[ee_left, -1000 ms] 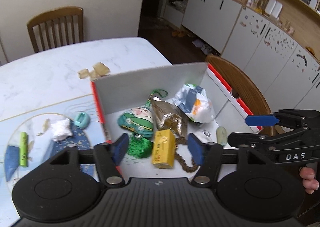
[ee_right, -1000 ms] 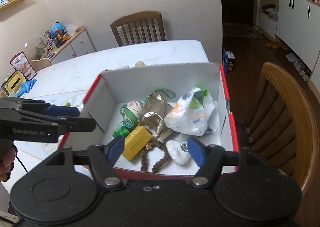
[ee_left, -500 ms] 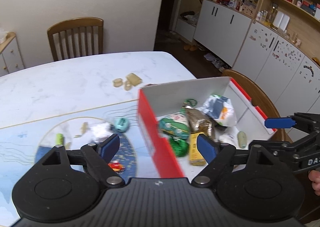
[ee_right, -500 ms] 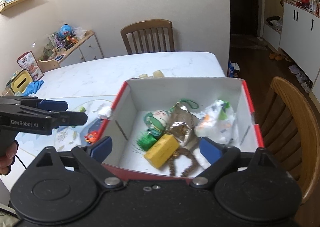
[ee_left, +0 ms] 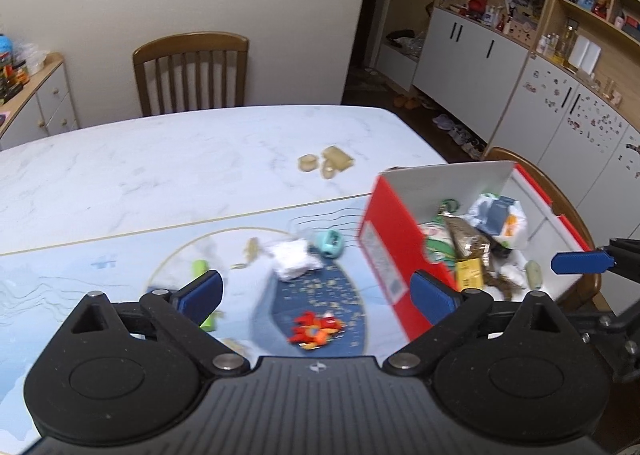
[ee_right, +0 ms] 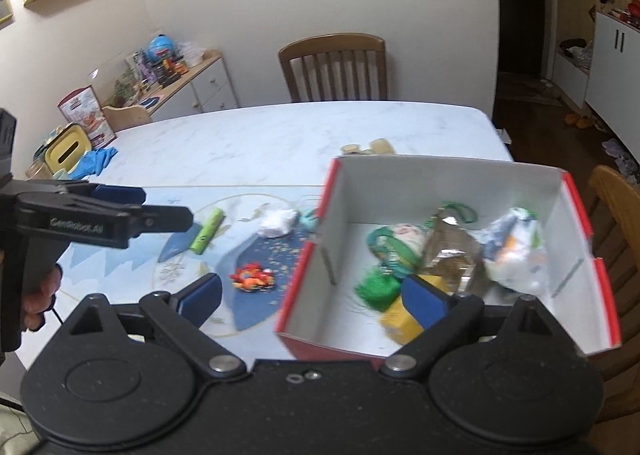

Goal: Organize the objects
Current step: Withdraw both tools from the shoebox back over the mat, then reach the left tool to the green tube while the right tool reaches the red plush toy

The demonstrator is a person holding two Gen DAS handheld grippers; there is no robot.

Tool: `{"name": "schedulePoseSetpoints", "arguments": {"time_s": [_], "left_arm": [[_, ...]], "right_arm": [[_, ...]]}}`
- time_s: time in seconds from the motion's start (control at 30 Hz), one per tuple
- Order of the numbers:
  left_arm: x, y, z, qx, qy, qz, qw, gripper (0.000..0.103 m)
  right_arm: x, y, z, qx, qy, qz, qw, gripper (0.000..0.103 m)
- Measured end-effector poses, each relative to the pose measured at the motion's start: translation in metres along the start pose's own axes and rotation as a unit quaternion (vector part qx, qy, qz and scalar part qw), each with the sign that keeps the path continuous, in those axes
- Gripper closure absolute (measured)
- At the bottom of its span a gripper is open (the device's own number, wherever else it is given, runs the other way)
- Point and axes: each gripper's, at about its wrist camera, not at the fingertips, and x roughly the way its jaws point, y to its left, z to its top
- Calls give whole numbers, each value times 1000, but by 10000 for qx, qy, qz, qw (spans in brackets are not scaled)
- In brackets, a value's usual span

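Observation:
A red box (ee_left: 384,251) (ee_right: 440,179) with white inside stands at the table's right end. It holds a yellow carton (ee_right: 400,321), a green ball (ee_right: 376,289), a foil pack (ee_left: 466,241) and a white bag (ee_right: 516,251). On the blue mat lie a red-orange toy (ee_left: 314,329) (ee_right: 253,277), a green tube (ee_right: 207,231), a white wad (ee_left: 294,259) and a teal piece (ee_left: 330,243). My left gripper (ee_left: 316,293) is open and empty above the mat. My right gripper (ee_right: 312,295) is open and empty over the box's left wall.
Beige pieces (ee_left: 326,163) lie on the marble table (ee_left: 160,171) behind the box. Wooden chairs stand at the far side (ee_left: 190,75) and at the right (ee_right: 616,215). A blue glove (ee_right: 94,161) and a yellow tin (ee_right: 66,153) lie at the far left.
Both grippers have pulled back and swung left, away from over the box toward the mat. Both have opened wider. The red-orange toy has come into view.

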Motion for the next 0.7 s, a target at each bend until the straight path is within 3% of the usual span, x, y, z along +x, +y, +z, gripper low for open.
{"name": "schedulePoseSetpoints", "arguments": {"time_s": [0.4, 0.7], "left_arm": [[27, 67, -14, 49, 166, 378, 9991, 2], [62, 94, -21, 4, 306, 242, 9992, 2]], "right_arm": [[46, 66, 5, -221, 178, 47, 9996, 7], [91, 103, 1, -465, 409, -16, 9981, 7]]}}
